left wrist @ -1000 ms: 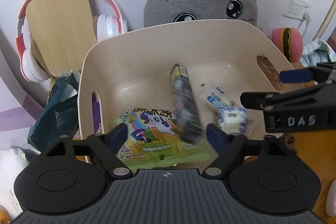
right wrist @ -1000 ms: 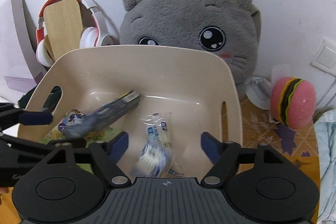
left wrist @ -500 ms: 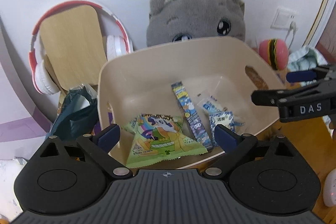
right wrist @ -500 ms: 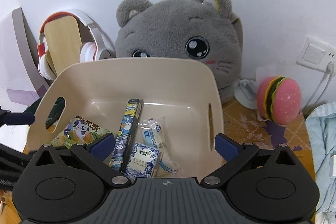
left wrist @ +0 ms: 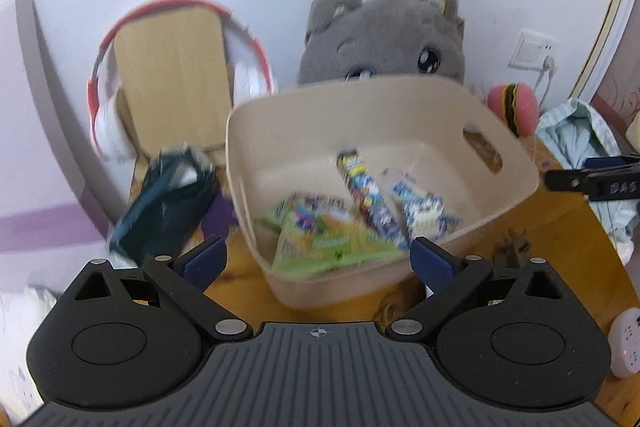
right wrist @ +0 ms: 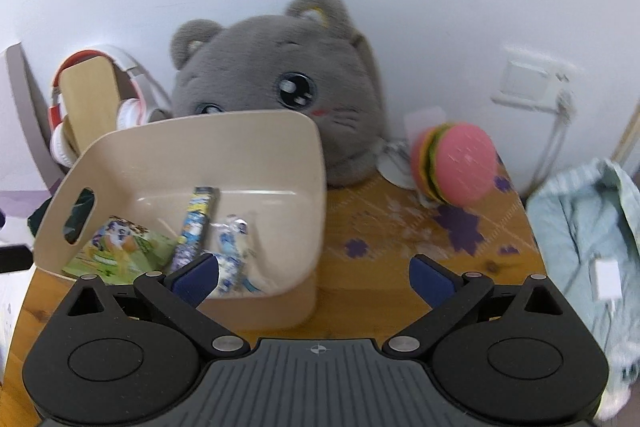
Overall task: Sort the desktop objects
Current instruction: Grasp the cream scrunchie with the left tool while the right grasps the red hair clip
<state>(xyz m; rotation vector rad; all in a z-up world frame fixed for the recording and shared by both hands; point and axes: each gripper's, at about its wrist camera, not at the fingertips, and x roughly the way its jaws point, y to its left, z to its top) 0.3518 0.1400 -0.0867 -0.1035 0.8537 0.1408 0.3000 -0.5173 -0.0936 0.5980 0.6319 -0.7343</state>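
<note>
A beige plastic bin (left wrist: 304, 131) (right wrist: 224, 147) stands on the wooden desk. Inside lie a green snack packet (left wrist: 320, 239) (right wrist: 116, 243), a long blue stick packet (left wrist: 368, 195) (right wrist: 194, 223) and blue-and-white sachets (left wrist: 424, 211) (right wrist: 232, 251). My left gripper (left wrist: 318, 255) hovers in front of the bin's near wall, open, with nothing between its fingers. My right gripper (right wrist: 315, 275) is open and holds nothing, over the bin's near right corner and the bare desk beside it. One of its fingers (left wrist: 592, 181) shows at the right edge of the left wrist view.
A grey plush cat (left wrist: 384, 35) (right wrist: 280, 87) sits behind the bin. Red-and-white headphones (left wrist: 106, 99) hang on a wooden stand (left wrist: 172, 79) at the left, with a dark green pouch (left wrist: 164, 207) below. Right of the bin are a burger toy (right wrist: 456, 163) and pale blue cloth (right wrist: 584, 227).
Both grippers have drawn back from the bin and their jaws have spread wider. The stick packet and sachets, seen dropping earlier, now lie in the bin. The right view has swung right.
</note>
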